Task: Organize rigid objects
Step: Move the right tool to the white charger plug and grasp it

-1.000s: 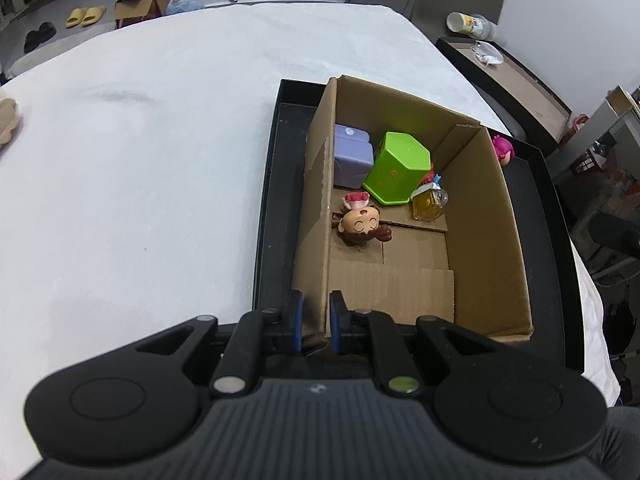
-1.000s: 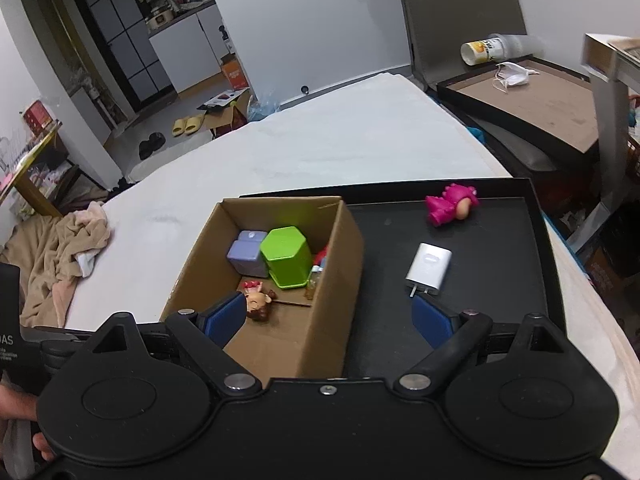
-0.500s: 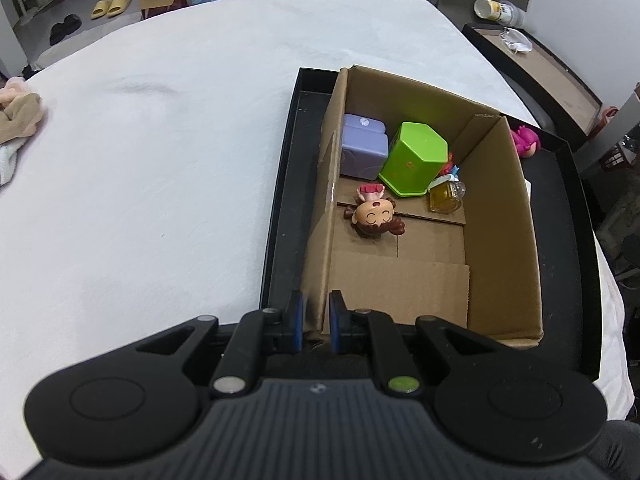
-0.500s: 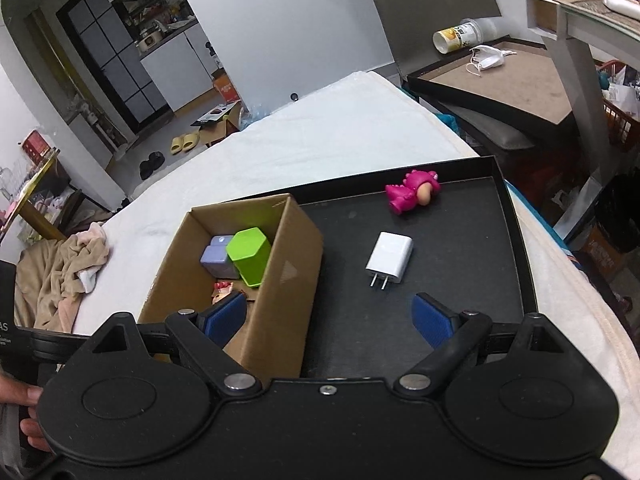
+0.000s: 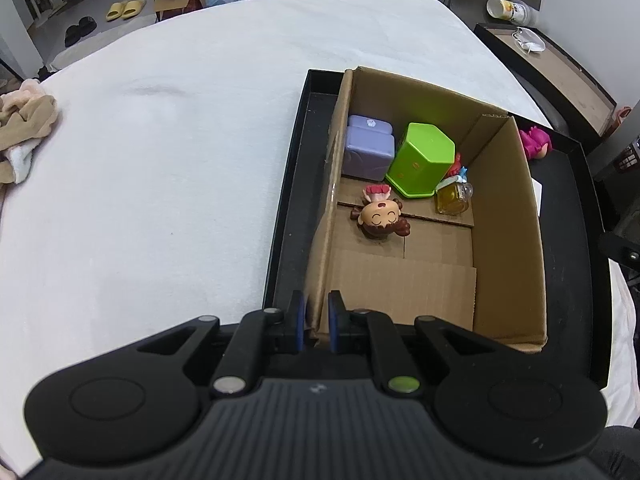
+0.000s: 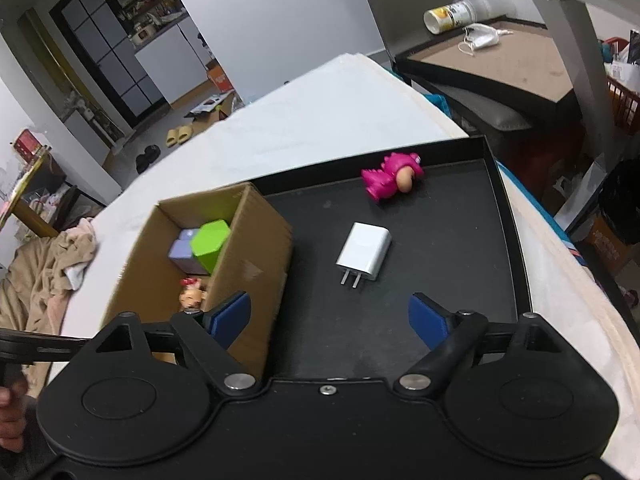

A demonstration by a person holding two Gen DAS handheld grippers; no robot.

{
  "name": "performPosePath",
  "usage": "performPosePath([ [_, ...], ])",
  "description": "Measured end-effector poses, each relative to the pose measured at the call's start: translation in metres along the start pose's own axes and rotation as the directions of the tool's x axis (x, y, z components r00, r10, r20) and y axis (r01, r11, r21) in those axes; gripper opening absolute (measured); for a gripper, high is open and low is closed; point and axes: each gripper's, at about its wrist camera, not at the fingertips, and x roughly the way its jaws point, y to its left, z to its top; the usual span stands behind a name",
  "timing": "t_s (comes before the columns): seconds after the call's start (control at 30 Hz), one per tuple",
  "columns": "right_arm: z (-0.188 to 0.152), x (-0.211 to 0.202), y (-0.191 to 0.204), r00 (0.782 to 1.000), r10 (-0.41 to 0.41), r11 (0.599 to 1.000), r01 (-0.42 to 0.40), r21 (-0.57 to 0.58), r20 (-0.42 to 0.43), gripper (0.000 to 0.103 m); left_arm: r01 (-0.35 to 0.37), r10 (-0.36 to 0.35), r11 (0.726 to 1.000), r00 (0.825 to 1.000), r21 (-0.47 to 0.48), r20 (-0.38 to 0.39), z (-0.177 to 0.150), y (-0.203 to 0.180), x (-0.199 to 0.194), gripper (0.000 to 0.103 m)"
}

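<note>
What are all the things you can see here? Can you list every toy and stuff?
cardboard box: 1, brown, on the black tray's left part
black tray: 1, black, on the white cover
purple case: 1, lilac, far end inside box
green hexagon container: 1, bright green, tilted inside box beside purple case
doll figure: 1, brown hair, pink dress, lying in box
small bottle: 1, amber, in box by green container
white charger: 1, white, flat on tray, outside box
pink dinosaur toy: 1, magenta, tray's far side
beige cloth: 1, tan, left on cover
left gripper: 1, black with blue pads, clamped on box wall
right gripper: 1, open, above the tray
</note>
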Motion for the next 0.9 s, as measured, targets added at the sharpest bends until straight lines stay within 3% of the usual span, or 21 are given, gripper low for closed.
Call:
performPosePath([
  [0.9,0.027,0.095,-0.004,0.982,-0.161,0.987,0.162,-0.006,-0.097,0.079,0.02,-0.021,0.999,1.0,0.049,0.019,-0.002,0.002,0.008,0.011],
])
